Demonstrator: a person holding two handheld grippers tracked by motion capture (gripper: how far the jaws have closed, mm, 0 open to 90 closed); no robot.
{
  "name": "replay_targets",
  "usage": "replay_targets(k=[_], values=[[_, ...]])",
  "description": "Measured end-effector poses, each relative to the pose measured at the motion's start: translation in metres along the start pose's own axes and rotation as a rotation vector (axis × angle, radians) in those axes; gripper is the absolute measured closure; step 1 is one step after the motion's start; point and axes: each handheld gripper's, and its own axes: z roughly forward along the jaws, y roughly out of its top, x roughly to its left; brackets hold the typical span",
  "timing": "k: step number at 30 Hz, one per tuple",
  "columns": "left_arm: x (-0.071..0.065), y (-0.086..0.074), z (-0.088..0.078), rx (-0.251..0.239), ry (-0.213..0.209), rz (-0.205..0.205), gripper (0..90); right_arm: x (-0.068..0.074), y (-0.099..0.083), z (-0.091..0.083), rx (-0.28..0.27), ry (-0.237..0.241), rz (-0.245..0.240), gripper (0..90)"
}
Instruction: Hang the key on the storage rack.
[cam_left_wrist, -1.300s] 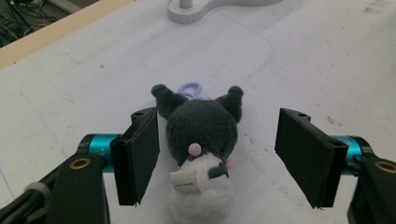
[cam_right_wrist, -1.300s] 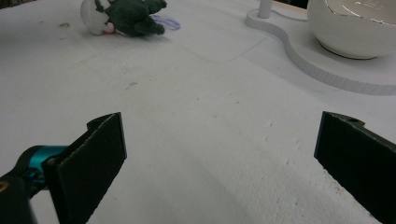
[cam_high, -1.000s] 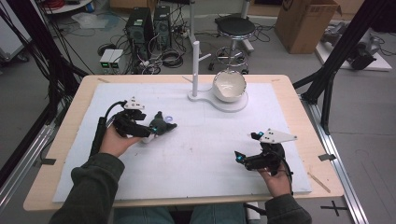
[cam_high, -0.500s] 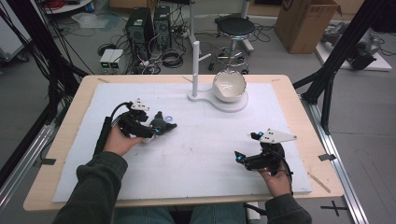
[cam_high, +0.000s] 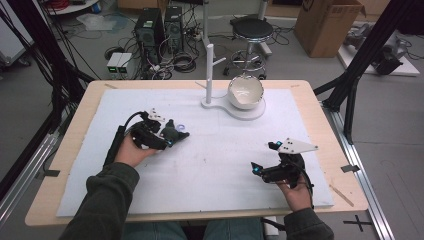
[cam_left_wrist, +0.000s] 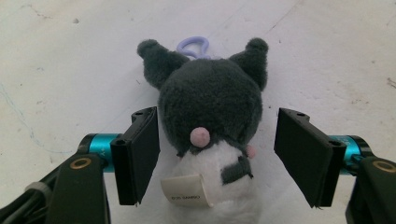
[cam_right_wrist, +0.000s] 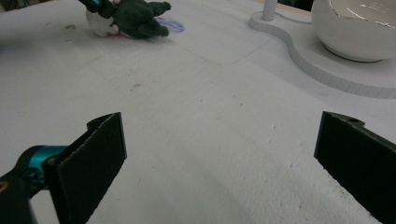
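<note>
While we bring the left gripper down over the plush toy, these are the points that matter:

Toy's place: it lies on the white mat, left of the middle, well apart from the bowl on its white stand at the far side.

Toy's long axis: in the left gripper view it runs straight away from us, white body and label nearest, dark head in the middle, the two ears and the lilac loop farthest. The axis lies in line with the jaws, so they would close across the toy's width, at about neck level.

Left jaws: apart, with the toy between them; they have just been closing a little. The left pad sits just beside the toy's flank, perhaps brushing the fur; the right pad stands clear with a strip of mat showing. We judge that nothing is clamped yet.

Right gripper: it rests low over bare mat at the near right, jaws wide apart, nothing between them.

Nearer hand: the left by far; from the right gripper view the toy lies well off at the far left.

Next move, as we judge it: close squarely, keeping the toy centred.
</note>
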Motion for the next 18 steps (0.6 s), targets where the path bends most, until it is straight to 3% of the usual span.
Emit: replay_targets(k=[18], values=[[-0.007,-0.001,0.012,0.068,0.044,0.041,36.1,0.000,0.000,-0.001,-0.003,0.003,-0.002,1.4]])
